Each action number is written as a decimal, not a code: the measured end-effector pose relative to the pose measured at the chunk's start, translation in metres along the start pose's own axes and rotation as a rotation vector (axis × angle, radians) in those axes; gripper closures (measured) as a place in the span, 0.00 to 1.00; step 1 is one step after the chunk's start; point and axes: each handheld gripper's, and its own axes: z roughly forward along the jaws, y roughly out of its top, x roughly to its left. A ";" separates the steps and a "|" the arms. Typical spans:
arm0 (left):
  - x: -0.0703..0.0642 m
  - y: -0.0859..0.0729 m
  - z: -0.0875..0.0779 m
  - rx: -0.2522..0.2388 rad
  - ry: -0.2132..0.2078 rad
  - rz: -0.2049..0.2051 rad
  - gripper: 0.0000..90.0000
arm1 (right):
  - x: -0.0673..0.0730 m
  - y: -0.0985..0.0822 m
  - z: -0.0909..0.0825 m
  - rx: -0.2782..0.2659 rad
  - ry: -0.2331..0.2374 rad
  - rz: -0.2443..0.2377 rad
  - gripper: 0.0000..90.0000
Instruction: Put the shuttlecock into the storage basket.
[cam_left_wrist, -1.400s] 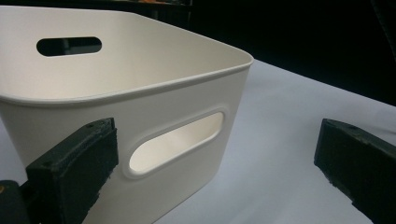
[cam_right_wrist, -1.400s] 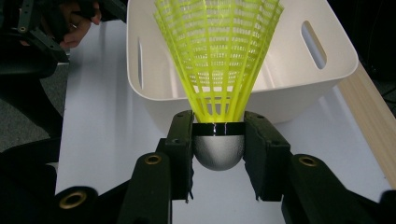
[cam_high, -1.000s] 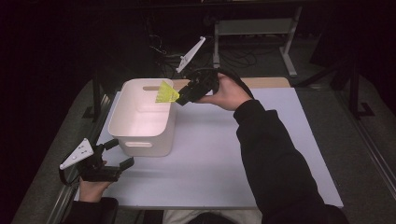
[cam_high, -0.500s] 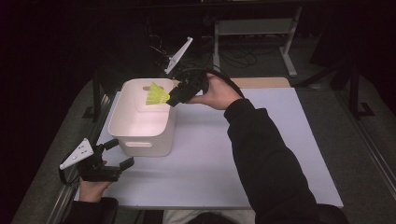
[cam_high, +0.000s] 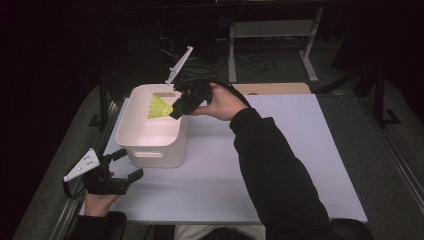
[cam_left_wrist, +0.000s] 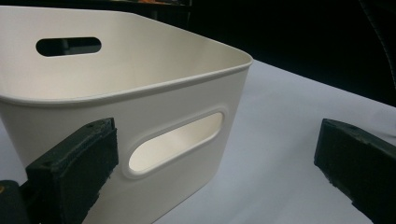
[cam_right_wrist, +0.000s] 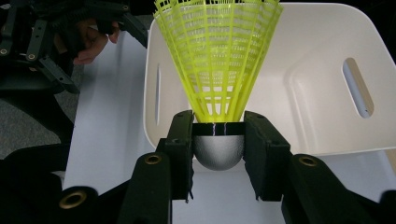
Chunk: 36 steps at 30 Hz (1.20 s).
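In the high view we see the right tongs (cam_high: 176, 109) held over the far right rim of a white bin (cam_high: 150, 135), clenched on a yellow shuttlecock (cam_high: 159, 107) whose skirt points out over the bin's open interior. In the right gripper view the two black jaws press on either side of the shuttlecock's rounded silver-grey base (cam_right_wrist: 218, 151), and the yellow mesh skirt (cam_right_wrist: 218, 51) fans upward and away from the camera, above the bin's inner wall (cam_right_wrist: 322, 93); the shuttlecock is thus in the air, carried, and not resting in the bin. The bin stands on the white desk (cam_high: 280, 165), toward its left side, with an oval handle slot in its near wall (cam_left_wrist: 175, 142). We find the left tongs (cam_high: 121, 167) low at the near left corner of the desk, just beside the bin's near wall, in the person's left hand (cam_high: 100, 200); their jaws stand wide apart in the left gripper view, released and grasping nothing.
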 end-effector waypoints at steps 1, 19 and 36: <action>0.000 0.000 0.000 0.000 0.000 0.000 0.00 | 0.000 0.000 0.000 0.000 0.000 0.000 0.70; 0.000 0.000 0.000 0.001 -0.002 0.002 0.00 | -0.001 0.006 0.024 0.003 0.038 -0.005 0.70; 0.000 0.000 -0.001 -0.002 -0.003 0.001 0.00 | -0.006 0.004 0.048 0.008 0.079 0.012 0.70</action>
